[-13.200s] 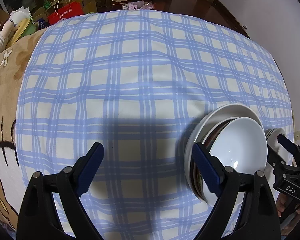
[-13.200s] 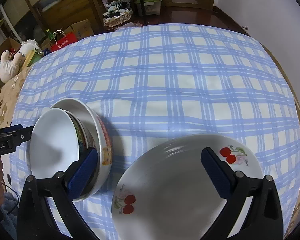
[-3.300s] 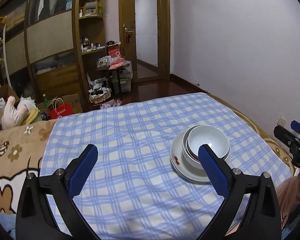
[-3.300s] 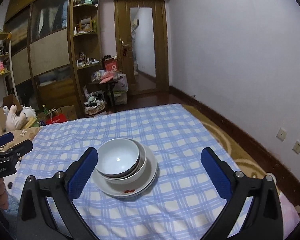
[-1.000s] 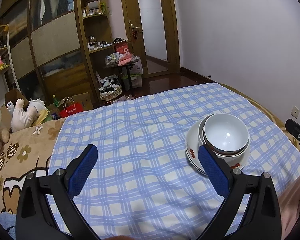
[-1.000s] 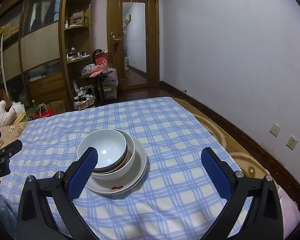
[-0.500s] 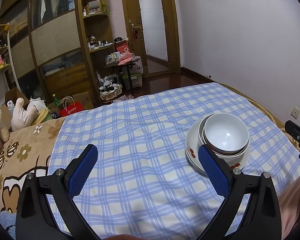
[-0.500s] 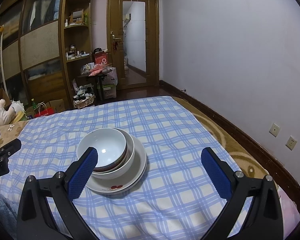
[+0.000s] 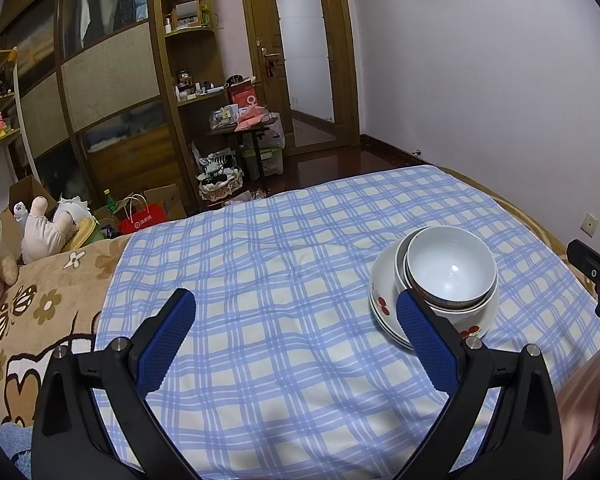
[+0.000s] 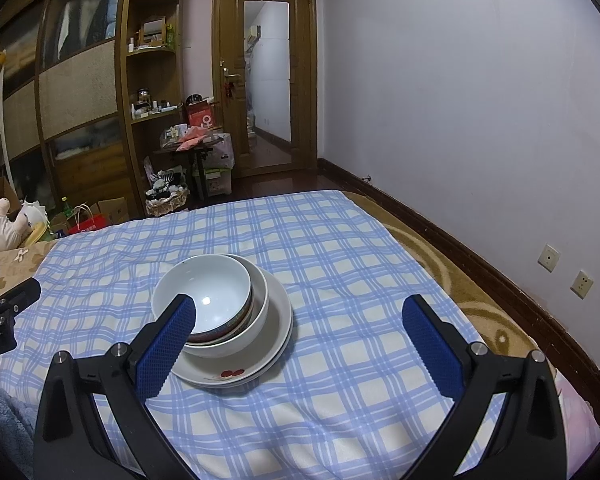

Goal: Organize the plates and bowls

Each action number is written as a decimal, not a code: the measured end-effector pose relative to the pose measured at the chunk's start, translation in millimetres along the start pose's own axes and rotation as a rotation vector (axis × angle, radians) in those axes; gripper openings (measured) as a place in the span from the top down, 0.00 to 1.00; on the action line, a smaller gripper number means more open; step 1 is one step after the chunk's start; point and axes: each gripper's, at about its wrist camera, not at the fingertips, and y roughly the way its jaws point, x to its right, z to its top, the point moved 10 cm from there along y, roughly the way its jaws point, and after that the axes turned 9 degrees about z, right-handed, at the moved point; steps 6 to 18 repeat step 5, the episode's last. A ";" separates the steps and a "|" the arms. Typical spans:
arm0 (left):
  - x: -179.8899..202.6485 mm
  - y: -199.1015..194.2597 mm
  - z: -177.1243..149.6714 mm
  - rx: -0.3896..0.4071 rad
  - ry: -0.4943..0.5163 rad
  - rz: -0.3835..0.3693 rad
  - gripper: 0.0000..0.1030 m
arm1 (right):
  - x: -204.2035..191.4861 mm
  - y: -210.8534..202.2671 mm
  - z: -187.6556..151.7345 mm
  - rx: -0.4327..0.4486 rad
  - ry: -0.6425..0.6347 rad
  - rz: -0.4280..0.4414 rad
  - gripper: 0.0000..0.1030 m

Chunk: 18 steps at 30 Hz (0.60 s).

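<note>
- Nearest, left gripper (image 9: pixel 296 336): fingers spread wide, holding nothing.
- Right gripper (image 10: pixel 300 342): fingers spread wide, holding nothing.
- Nested bowls (image 10: pixel 216 300) sit on stacked cherry-print plates (image 10: pixel 272 344), resting on the bed's blue checked sheet (image 10: pixel 340 264).
- Farther, red bag (image 9: pixel 142 220): print too small to read.

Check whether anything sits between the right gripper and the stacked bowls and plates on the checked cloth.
Nothing visible does. The right gripper is open and empty, and only bare checked cloth lies between it and the stack of bowls and plates.
</note>
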 end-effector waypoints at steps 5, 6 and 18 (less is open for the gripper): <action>2.6 -1.7 -0.3 0.003 0.011 -0.004 0.04 | -0.2 -0.1 -0.8 0.000 -0.002 0.000 0.00; 2.6 -1.7 -0.3 0.003 0.011 -0.004 0.04 | -0.2 -0.1 -0.8 0.000 -0.002 0.000 0.00; 2.6 -1.7 -0.3 0.003 0.011 -0.004 0.04 | -0.2 -0.1 -0.8 0.000 -0.002 0.000 0.00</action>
